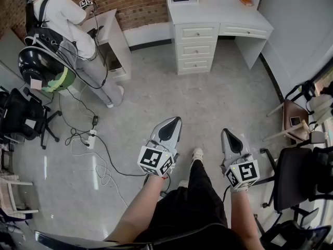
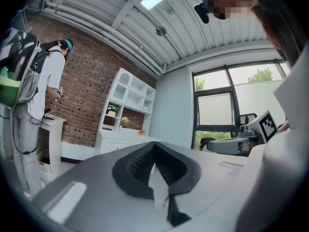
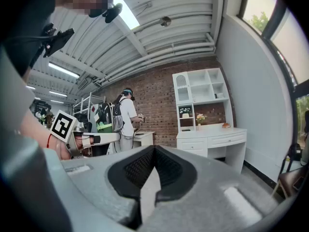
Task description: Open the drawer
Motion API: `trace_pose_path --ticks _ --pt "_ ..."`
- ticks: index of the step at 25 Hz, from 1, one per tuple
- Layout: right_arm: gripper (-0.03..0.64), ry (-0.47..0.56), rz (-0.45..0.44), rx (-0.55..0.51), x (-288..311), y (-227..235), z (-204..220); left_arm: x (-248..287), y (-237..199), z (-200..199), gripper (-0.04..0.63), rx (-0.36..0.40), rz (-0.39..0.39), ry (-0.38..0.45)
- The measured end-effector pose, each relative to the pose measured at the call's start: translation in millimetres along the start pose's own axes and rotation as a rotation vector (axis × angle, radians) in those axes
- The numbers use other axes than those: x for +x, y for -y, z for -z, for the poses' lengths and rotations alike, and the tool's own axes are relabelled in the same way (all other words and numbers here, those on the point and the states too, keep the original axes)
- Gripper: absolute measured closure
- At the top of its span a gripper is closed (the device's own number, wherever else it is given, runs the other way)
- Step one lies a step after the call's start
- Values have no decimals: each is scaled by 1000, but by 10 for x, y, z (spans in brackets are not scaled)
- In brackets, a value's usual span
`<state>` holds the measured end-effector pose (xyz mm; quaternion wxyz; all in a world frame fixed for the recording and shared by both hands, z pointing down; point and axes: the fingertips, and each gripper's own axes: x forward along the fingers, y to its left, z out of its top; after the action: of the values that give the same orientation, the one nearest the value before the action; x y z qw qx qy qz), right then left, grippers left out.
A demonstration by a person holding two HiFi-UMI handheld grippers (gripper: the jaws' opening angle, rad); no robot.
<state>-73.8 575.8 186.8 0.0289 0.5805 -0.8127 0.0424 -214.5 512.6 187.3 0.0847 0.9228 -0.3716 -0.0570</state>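
A white desk stands at the far wall, with a stack of three drawers and a wide drawer, all closed. My left gripper and right gripper are held side by side above the floor, well short of the desk and pointing toward it. Both are shut with nothing between their pads. The left gripper view shows its closed jaws low in the frame and the desk far off. In the right gripper view the desk is equally distant.
A person with a backpack stands at a second white desk on the left. Cables and a power strip lie on the floor. Black chairs stand at the left and right; a small wooden table is at the right.
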Motion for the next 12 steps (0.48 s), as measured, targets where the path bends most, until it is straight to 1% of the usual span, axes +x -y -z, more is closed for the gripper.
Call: trace_pose_path --ticks 5,12 --pt "618 -10 -1 -1 296 104 -1 211 -210 -60 595 -2 -2 0" --pt "618 -29 -20 -12 715 433 -40 641 -482 -78 595 -8 -29 -8"
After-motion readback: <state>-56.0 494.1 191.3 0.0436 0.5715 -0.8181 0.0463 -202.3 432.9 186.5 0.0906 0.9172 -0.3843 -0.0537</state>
